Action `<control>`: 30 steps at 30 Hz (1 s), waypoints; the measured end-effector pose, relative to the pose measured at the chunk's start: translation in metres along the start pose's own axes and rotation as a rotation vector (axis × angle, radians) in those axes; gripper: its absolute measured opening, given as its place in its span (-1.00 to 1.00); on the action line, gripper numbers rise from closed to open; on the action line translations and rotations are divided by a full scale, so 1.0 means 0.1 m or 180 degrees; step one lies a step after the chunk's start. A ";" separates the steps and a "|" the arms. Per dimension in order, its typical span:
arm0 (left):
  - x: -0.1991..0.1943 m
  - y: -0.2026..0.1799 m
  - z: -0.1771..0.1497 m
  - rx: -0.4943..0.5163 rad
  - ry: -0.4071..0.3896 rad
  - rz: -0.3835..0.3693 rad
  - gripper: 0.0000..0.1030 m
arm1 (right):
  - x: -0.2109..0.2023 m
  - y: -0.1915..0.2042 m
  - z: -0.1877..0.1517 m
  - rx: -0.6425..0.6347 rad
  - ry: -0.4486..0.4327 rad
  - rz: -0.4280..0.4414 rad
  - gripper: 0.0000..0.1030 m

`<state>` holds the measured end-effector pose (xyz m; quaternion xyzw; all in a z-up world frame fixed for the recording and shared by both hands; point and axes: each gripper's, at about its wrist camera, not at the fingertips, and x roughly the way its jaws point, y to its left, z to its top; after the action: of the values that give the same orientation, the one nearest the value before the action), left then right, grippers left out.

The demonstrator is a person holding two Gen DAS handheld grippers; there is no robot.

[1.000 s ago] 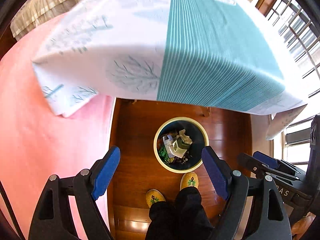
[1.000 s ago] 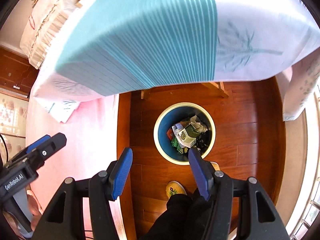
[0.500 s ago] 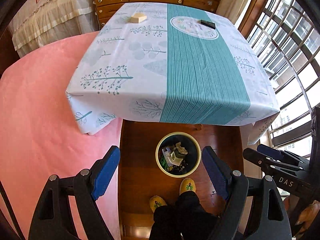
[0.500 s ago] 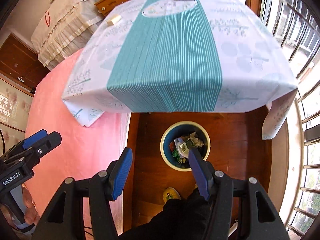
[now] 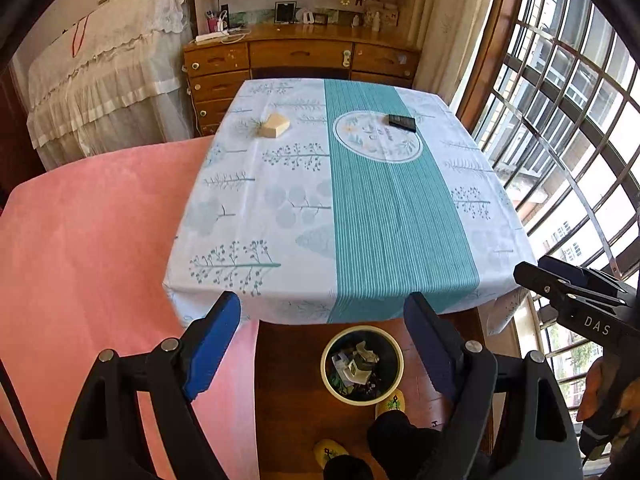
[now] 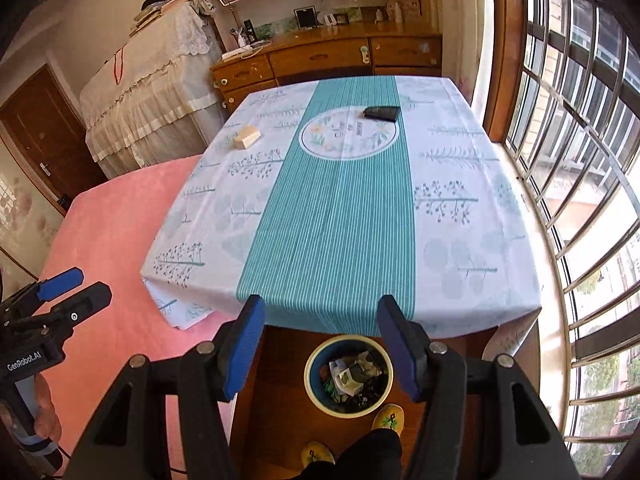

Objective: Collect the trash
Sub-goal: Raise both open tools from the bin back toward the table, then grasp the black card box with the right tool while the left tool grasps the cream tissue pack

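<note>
Two grippers hang above the near edge of a cloth-covered table [image 5: 280, 216], both pointing down and forward.

Seen from the left wrist, the left gripper [image 5: 326, 332] has its blue pads spread wide with nothing between them. Below it, on the wooden floor just past the table edge, stands a round trash bin [image 5: 329, 380] holding crumpled paper and wrappers [image 5: 356, 364]. A pale block [image 5: 274, 125] and a dark flat object [image 5: 402, 122] lie far back on the tablecloth, well apart. The right gripper's black frame shows at the right edge.

From the right wrist, the right gripper [image 6: 320, 340] is also parted and empty. The bin [image 6: 316, 392] sits below it, beside the person's yellow slippers [image 6: 387, 416]. The block [image 6: 247, 136] and the dark object [image 6: 382, 113] rest at the far end.
</note>
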<state>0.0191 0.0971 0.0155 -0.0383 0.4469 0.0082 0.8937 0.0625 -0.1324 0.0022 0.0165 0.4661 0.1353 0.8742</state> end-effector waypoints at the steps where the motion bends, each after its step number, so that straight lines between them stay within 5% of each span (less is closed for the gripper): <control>1: -0.01 0.00 0.06 -0.0005 -0.0043 0.0037 0.60 | 0.01 -0.01 0.07 -0.0032 -0.0029 -0.0012 0.14; 12: 0.69 0.06 0.86 -0.0171 0.0120 0.0108 0.60 | 0.57 -0.29 1.14 -0.0614 -0.0053 0.0025 0.15; 23: 1.97 -0.19 1.84 -0.0591 0.0415 0.0373 0.60 | 2.10 -0.87 2.55 -0.1438 0.0442 0.0211 0.18; 30: 2.63 -0.30 2.22 -0.0705 0.0606 0.0564 0.60 | 3.04 -1.02 3.12 -0.2017 0.0675 0.0176 0.19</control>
<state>0.3555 0.0791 -0.0599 -0.0976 0.5275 0.1325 0.8334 0.5015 -0.1240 -0.0839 -0.2576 0.4887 0.2982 0.7784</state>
